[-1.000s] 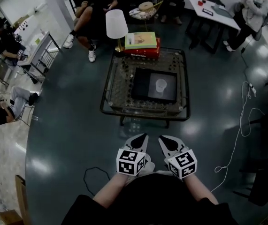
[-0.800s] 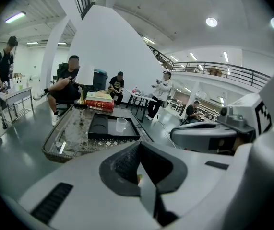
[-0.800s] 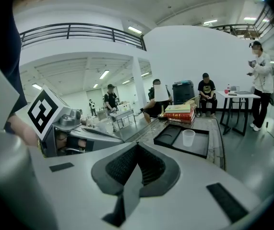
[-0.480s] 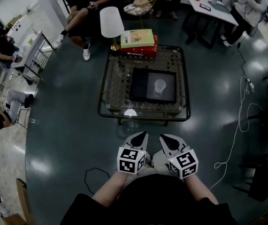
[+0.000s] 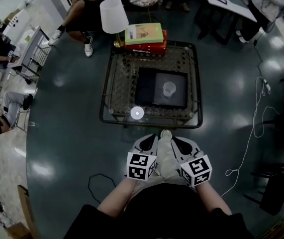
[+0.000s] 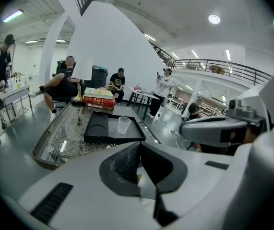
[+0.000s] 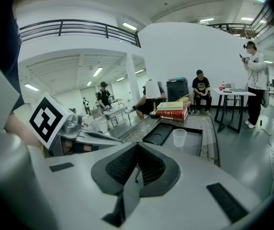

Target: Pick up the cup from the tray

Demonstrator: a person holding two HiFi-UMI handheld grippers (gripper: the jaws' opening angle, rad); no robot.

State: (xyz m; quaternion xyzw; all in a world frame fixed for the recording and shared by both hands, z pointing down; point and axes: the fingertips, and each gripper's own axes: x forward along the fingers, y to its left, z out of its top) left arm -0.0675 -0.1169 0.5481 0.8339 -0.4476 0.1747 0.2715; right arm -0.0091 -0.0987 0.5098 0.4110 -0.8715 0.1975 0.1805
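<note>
A clear plastic cup (image 5: 169,89) stands upright on a black tray (image 5: 146,86) in the middle of a glass coffee table (image 5: 114,98). It also shows ahead in the left gripper view as the cup (image 6: 124,124) on the tray (image 6: 98,128), and in the right gripper view as the cup (image 7: 179,137) on the tray (image 7: 158,133). My left gripper (image 5: 150,139) and right gripper (image 5: 175,141) hang side by side short of the table's near edge, both shut and empty, well apart from the cup.
A white lamp (image 5: 114,14) and a stack of books (image 5: 144,38) stand at the table's far end. Several people sit around the room. A desk (image 5: 231,1) is at the back right. A white cable (image 5: 253,128) trails over the dark floor on the right.
The table, tray and cup have drawn closer and lower in the head view as I moved toward them. Both grippers stay shut and side by side.
</note>
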